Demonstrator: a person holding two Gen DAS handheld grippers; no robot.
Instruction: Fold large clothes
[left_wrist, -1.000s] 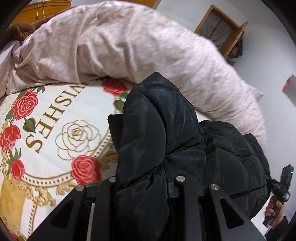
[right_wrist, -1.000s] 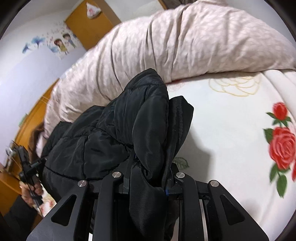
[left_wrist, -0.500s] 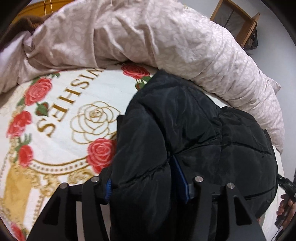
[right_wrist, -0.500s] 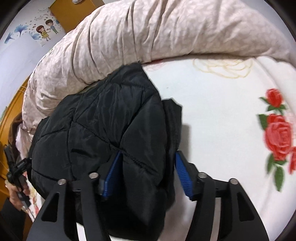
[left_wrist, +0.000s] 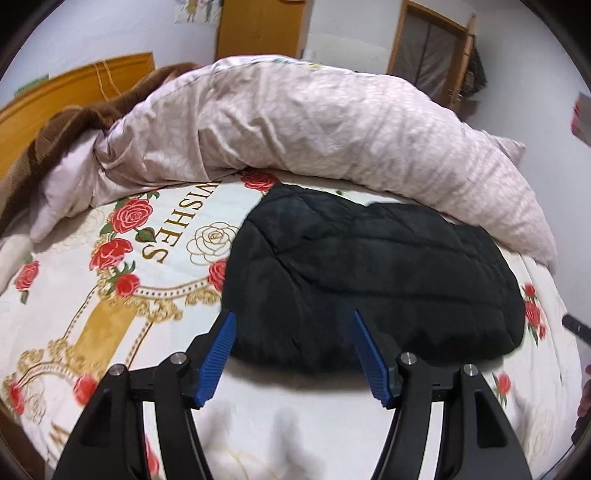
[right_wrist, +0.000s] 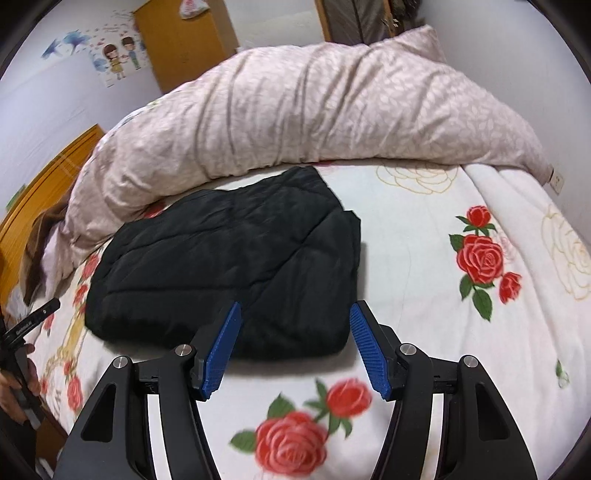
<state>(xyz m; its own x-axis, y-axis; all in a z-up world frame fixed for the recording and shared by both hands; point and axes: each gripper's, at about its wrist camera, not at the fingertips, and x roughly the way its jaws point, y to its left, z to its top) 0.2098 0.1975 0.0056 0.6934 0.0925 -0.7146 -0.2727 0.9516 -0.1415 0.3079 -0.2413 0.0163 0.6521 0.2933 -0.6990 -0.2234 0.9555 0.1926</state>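
Observation:
A black quilted puffer jacket (left_wrist: 369, 280) lies folded into a flat bundle on the rose-print bed cover (left_wrist: 110, 288). It also shows in the right wrist view (right_wrist: 236, 266). My left gripper (left_wrist: 291, 321) is open and empty, drawn back just in front of the jacket's near edge. My right gripper (right_wrist: 293, 314) is open and empty, drawn back at the jacket's near right corner. The left hand-held gripper body (right_wrist: 26, 328) shows at the left edge of the right wrist view.
A rolled pale pink duvet (left_wrist: 314, 129) lies along the far side of the bed, close behind the jacket; it also shows in the right wrist view (right_wrist: 295, 110). A brown blanket (left_wrist: 55, 136) lies at the wooden headboard (left_wrist: 74, 85). Wooden wardrobe and doors stand beyond.
Both grippers held the bunched jacket a second ago. They opened, let it drop flat on the bed, and pulled back from it.

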